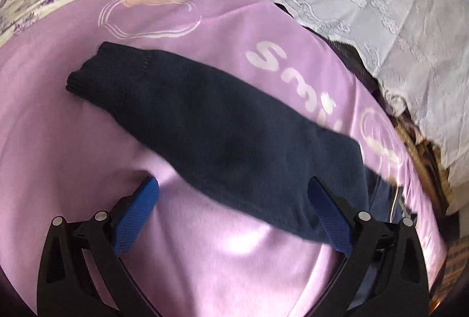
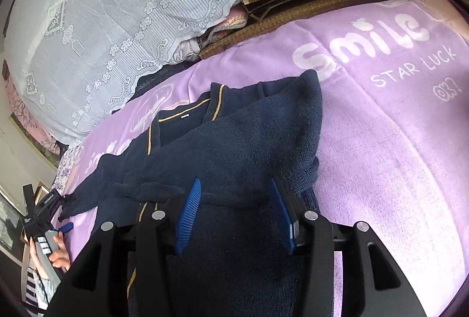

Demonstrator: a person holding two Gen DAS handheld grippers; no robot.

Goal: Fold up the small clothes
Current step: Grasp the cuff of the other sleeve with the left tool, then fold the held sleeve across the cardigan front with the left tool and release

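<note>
Left gripper (image 1: pixel 234 196) gaped empty beside the sweater's sleeve (image 1: pixel 205 111); right gripper (image 2: pixel 234 196) hovered apart over the sweater (image 2: pixel 234 141). Best pinch the cuff, fold inward flat on the bed (image 2: pixel 381 141).

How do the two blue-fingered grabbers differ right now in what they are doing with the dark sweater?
The left gripper has its jaws spread wide, while the right gripper has them closer together, though also open. The left gripper hangs over mostly bare purple blanket, with only a sleeve of the navy sweater crossing by one finger; the right gripper sits over the sweater's bunched body. Neither visibly pinches cloth. Both have black frames and ribbed blue pads.
</note>
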